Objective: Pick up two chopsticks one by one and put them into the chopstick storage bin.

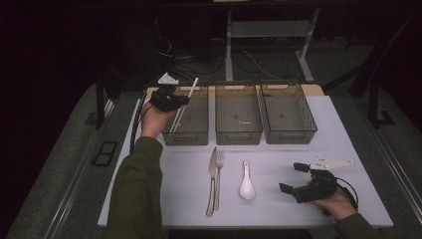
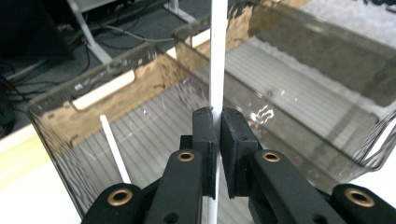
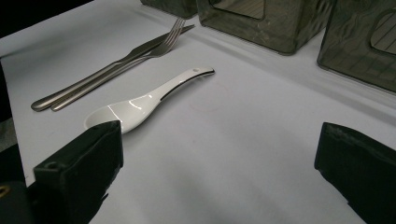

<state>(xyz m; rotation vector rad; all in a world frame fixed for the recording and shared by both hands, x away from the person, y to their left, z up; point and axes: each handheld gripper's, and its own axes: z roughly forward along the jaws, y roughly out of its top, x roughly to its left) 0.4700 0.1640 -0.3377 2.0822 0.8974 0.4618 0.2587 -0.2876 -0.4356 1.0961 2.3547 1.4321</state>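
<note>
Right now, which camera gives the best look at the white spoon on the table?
The right gripper view: the white spoon lies close and large there, bowl and handle both sharp, beside the knife and fork. The high view shows it whole but small, between the cutlery and the right gripper.

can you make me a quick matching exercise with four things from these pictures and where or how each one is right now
Things:
1. white chopstick
2. ceramic soup spoon
3. knife and fork
4. right tongs

States or places:
A. open, resting low at the table's right side
B. side by side on the table, left of the spoon
C. clamped between shut tongs above the left bin
D. alone on the table, bowl toward the person

Pairs: 1-C, 2-D, 3-B, 4-A
</note>
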